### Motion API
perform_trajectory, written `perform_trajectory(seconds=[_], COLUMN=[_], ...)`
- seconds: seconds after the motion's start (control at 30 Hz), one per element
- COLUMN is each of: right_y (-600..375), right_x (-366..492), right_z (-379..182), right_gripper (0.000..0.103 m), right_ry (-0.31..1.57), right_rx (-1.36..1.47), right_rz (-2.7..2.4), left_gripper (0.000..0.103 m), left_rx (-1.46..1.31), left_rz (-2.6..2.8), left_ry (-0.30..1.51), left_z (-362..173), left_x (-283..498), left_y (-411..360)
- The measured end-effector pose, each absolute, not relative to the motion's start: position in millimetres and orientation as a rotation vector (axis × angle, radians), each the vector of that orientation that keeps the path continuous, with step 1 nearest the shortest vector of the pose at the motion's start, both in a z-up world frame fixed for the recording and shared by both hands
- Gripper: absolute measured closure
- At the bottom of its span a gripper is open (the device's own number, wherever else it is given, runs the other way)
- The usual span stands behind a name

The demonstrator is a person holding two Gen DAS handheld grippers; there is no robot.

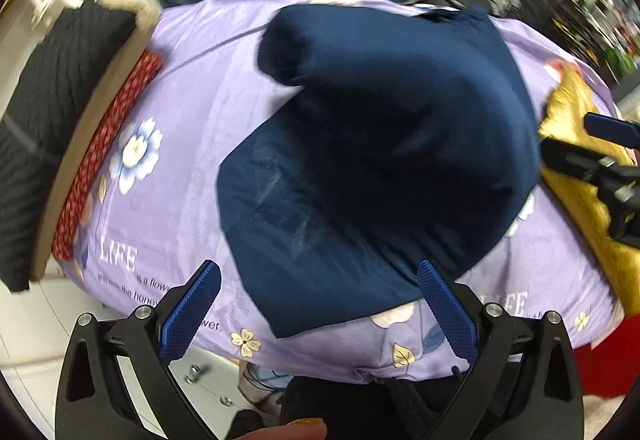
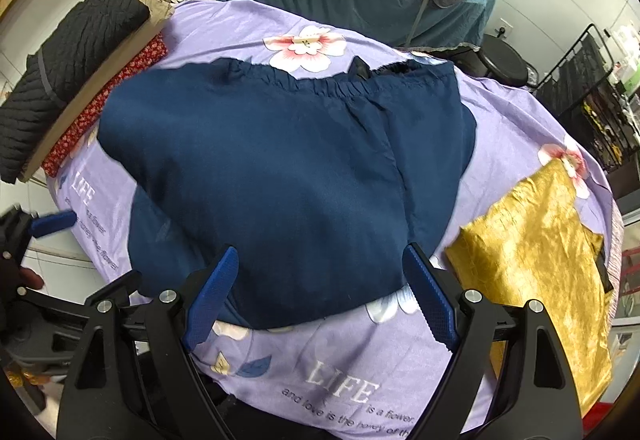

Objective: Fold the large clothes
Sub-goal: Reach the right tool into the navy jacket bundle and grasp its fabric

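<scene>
Right wrist view: navy garment [image 2: 272, 176] lies doubled on the lilac sheet [image 2: 344, 372], waistband far, ready for folding.
Right gripper [image 2: 320, 296]: wide, empty, over near hem.
Left gripper [image 1: 318, 304]: wide, empty.

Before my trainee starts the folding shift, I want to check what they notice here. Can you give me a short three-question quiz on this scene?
1. True or false: the right gripper is clamped on the navy garment.
2. Which lies nearest the right gripper's side of the lilac sheet? A) black knit B) gold cloth C) red floral fabric
3. Fill in: the navy garment's gathered elastic waistband lies at the ____ edge from the person.

Key
1. False; both grippers, left too, stand open above the garment's near edge.
2. B
3. far
</scene>
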State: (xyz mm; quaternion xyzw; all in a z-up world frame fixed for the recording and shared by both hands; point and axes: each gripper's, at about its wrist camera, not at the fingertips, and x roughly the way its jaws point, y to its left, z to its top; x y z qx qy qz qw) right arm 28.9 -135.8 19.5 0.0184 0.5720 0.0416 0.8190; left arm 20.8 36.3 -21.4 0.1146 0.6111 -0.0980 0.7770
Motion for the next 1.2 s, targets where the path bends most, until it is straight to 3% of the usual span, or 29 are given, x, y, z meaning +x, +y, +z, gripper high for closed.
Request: perform_trajectory(seconds=[0.27, 0.33, 0.37, 0.6, 0.63, 0.67, 0.73, 0.87, 1.2], right_y=[-71.9, -52.9, -46.8, -37.5, -42.7, -49.6, -63.1, -98.2, -184.9], right_x=[93.5, 117.6, 126.2, 159.1, 153.4, 147.8, 140.0, 98.8, -46.1], right_z=[39.7, 34.7, 32.3, 3.3, 0.1, -4.2, -11.4, -20.3, -87.9], right_gripper=[0.020, 0.018, 0.011, 0.011, 0.027, 0.063, 0.085, 0.092, 0.094], right_ry=[1.186, 1.205, 1.217, 1.303, 1.305, 1.322, 1.353, 1.359, 1.593], right_rx=[0.017, -0.046, -0.067, -0.146, -0.158, -0.139, -0.075, -0.044, 0.081], right_rz=[0.316, 0.314, 0.313, 0.321, 0.332, 0.356, 0.386, 0.335, 0.107], left_gripper=[0.007, 0.007, 0.006, 0.006, 0.007, 0.007, 0.007, 0.007, 0.005], left_rx=[0.186, 0.191, 0.201, 0.186, 0.163, 0.154, 0.145, 0.175, 0.199], left_rz=[-0.048, 0.006, 0.023, 0.057, 0.050, 0.046, 0.031, -0.043, -0.163], left_ry=[1.325, 1.318, 1.319, 1.332, 1.337, 1.340, 1.349, 1.352, 1.343], left_z=[-31.1, -34.8, -36.2, -42.1, -42.8, -44.0, -47.1, -51.3, -54.7], left_x=[42.4, 48.1, 50.1, 57.2, 58.7, 58.8, 60.9, 68.3, 75.0], left_y=[90.4, 105.3, 108.3, 127.3, 128.8, 129.2, 127.1, 114.1, 86.0])
